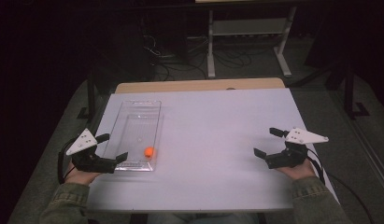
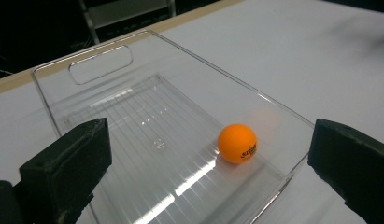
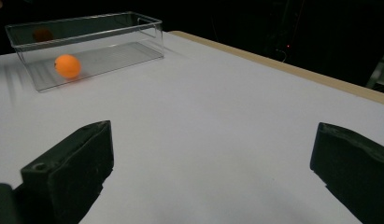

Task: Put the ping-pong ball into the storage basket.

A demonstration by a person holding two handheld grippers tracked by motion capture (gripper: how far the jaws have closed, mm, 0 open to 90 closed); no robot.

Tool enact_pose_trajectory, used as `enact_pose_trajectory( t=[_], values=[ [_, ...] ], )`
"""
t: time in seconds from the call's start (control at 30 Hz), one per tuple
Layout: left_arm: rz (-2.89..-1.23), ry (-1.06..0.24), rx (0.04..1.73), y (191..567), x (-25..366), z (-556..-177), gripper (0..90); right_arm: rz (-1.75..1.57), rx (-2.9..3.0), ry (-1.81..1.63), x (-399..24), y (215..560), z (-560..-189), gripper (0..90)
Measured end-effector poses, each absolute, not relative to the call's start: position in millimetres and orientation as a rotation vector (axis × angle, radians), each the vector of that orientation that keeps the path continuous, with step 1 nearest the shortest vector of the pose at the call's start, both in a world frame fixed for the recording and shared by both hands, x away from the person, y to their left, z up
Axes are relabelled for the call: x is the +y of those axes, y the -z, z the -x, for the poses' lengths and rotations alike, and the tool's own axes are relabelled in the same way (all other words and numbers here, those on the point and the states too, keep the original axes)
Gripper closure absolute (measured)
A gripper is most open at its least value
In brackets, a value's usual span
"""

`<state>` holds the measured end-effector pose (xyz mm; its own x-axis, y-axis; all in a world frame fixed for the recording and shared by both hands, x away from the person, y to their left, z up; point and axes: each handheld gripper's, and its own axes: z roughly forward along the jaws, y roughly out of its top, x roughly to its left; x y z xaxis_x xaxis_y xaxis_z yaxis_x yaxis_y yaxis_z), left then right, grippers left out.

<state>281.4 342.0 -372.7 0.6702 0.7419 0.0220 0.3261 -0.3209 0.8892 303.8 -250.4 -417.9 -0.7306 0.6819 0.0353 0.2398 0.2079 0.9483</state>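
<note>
The orange ball [image 2: 237,143] lay in the clear bin [image 2: 101,70] ahead of your left gripper [image 1: 108,148], between its spread jaws, so a slow, level reach suited; your right gripper [image 1: 268,142] gaped empty.

Dim room, bright white table, soft pictures.

The high view is dark and grainy: the floor and the far background sink into near black, while the white table [image 1: 217,140] takes what light there is and looks faintly violet. In the left gripper view, glare streaks run across the ribbed floor of the clear tray [image 2: 110,70], and the orange ball [image 2: 237,143] is sharp with a soft shadow beside it. In the right gripper view the near jaws are blurred, and the far tray and ball look slightly smeared.
</note>
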Motion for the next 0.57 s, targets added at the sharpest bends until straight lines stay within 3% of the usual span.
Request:
enact_pose_trajectory(
  t=[0.27,0.57],
  values=[
    [-1.813,-0.550,0.852,382.5,353.8,-275.6,0.0,-0.862,2.100,-1.535,-250.6,418.0,-303.7,0.0],
    [-1.823,-0.537,0.865,393.6,353.1,-274.3,0.0,-0.856,2.104,-1.537,-249.8,418.1,-303.2,0.0]
  ],
)
